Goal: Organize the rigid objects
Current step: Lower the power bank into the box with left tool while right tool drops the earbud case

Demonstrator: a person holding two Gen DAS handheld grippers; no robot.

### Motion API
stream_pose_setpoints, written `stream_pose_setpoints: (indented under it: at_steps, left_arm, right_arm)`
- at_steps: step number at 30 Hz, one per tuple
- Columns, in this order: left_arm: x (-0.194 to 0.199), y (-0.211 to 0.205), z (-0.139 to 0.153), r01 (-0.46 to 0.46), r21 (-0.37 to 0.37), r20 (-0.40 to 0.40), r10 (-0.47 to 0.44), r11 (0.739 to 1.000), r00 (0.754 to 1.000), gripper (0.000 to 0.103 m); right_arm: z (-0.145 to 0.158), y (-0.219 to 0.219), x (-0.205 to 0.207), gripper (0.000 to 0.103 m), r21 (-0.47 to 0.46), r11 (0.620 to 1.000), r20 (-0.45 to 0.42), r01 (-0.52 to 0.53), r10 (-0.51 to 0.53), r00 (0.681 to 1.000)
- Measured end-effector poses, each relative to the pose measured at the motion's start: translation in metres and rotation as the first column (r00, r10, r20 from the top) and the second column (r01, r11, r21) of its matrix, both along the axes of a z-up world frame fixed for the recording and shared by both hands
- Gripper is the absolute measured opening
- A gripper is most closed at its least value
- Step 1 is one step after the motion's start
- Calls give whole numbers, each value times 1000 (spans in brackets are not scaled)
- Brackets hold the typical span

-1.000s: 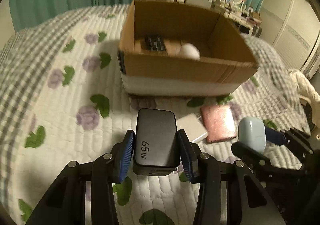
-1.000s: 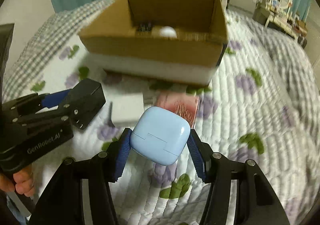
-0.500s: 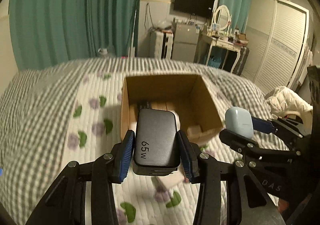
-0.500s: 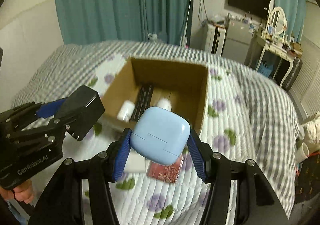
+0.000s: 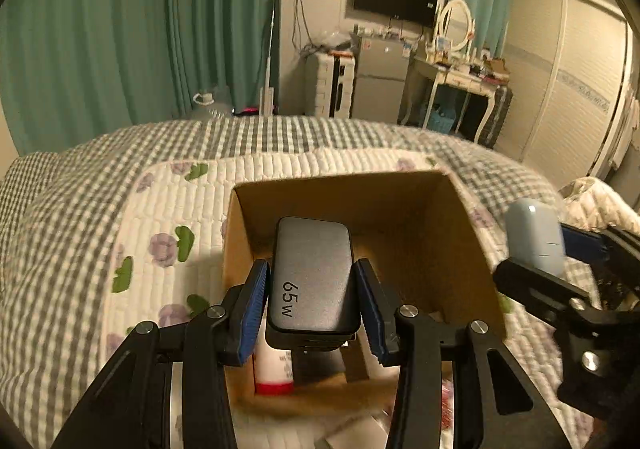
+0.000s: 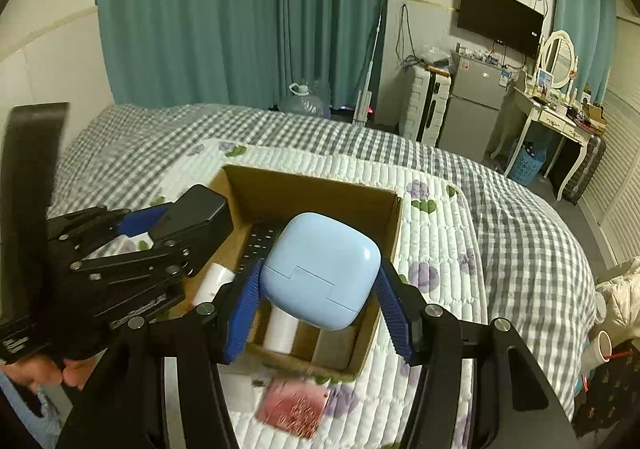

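Teal curtains (image 6: 240,17) hang behind the bed (image 6: 520,217); a black television (image 6: 500,23) is on the wall above a grey fridge (image 6: 472,105), beside a white dressing table (image 6: 552,117).

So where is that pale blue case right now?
The pale blue case is clamped in the right gripper, held above the open cardboard box on the bed.

The cardboard box (image 6: 316,193) sits on the bed (image 6: 500,217); inside lie a remote (image 6: 262,245) at 11 o'clock and a tube (image 6: 284,329) at 6; a packet (image 6: 294,407) lies outside at 6.
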State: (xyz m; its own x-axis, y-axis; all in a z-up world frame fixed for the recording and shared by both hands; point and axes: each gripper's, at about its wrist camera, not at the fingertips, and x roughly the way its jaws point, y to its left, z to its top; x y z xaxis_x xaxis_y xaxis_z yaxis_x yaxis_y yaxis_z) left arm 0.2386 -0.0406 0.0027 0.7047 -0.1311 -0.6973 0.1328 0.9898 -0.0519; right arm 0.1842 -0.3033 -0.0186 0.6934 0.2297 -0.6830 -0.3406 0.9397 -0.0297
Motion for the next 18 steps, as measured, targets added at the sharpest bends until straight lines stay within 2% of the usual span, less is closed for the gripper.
stream_pose_setpoints:
  at_steps: [6, 10, 13, 18]
  left_arm:
    - [25, -3, -36, 1, 26, -40, 0, 1000, 999, 44]
    - [27, -9, -48, 22, 33, -61, -20, 999, 998, 45]
    - [21, -10, -38, -1, 70, 21, -1, 998, 1000, 46]
    - [17, -1, -20, -20, 86, 26, 18, 996, 999, 46]
  right_arm:
    - [-34, -1, 29, 56, -14, 1000, -45, -9, 8, 999]
    - [-47, -5, 37, 56, -7, 1000, -62, -9, 9, 998]
    - [-51, -7, 38, 56, -1, 1000, -65, -4, 4, 998]
    - [-43, -7, 38, 56, 2, 1000, -58, -6, 7, 998]
